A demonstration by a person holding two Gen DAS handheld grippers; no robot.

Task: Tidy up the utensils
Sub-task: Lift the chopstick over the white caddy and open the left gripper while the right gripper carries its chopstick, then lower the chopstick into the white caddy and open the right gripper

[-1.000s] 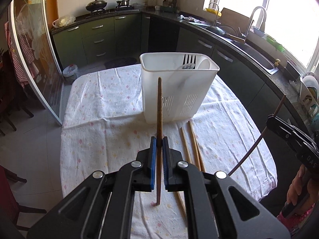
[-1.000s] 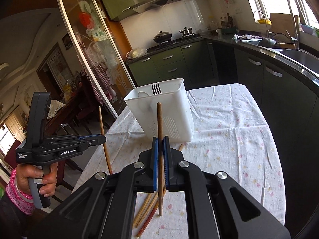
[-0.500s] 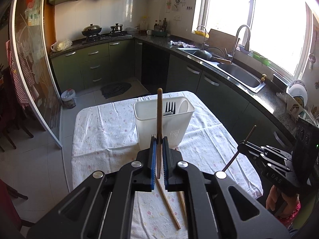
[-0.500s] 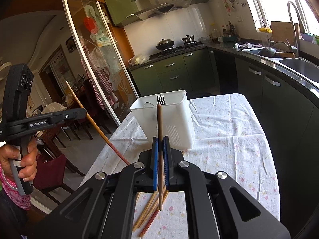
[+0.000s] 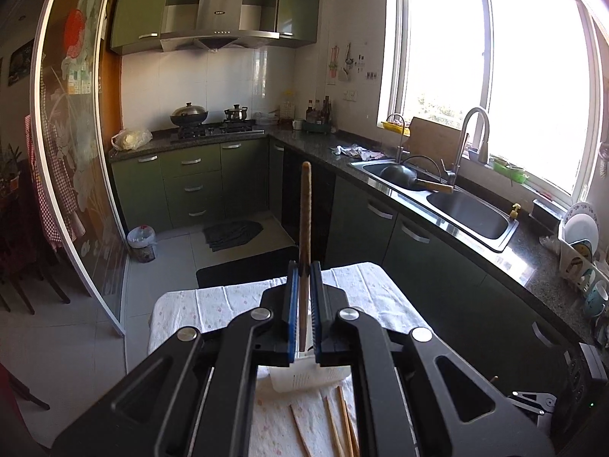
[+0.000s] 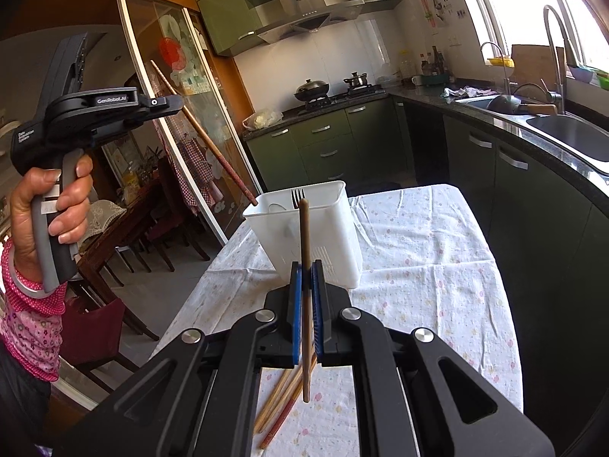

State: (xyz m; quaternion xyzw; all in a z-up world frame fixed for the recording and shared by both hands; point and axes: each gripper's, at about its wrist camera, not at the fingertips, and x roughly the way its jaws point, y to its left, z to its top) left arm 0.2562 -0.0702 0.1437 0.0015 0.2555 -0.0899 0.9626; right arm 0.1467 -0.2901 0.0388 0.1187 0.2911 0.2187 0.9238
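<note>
My left gripper point(image 5: 304, 270) is shut on a brown chopstick point(image 5: 305, 228) that stands upright between its blue pads. In the right wrist view that same left gripper point(image 6: 167, 103) is held high at the left, its chopstick point(image 6: 213, 150) slanting down with the tip just over the near-left rim of the white utensil holder point(image 6: 316, 236). My right gripper point(image 6: 305, 270) is shut on another brown chopstick point(image 6: 304, 266), upright in front of the holder. A fork point(image 6: 297, 198) stands inside the holder. Several loose chopsticks point(image 6: 283, 400) lie on the tablecloth below my right gripper.
The table carries a white flowered cloth point(image 6: 418, 266). Green cabinets, a hob with pots point(image 5: 190, 114) and a sink point(image 5: 468, 213) line the far and right walls. A glass sliding door point(image 5: 76, 152) and dining chairs point(image 6: 125, 243) are to the left. A person's hand point(image 6: 49, 205) grips the left handle.
My left gripper has risen well above the table and tilted up, so the holder has dropped below its jaws. Its chopstick tip now hangs over the holder's rim. My right gripper has barely shifted.
</note>
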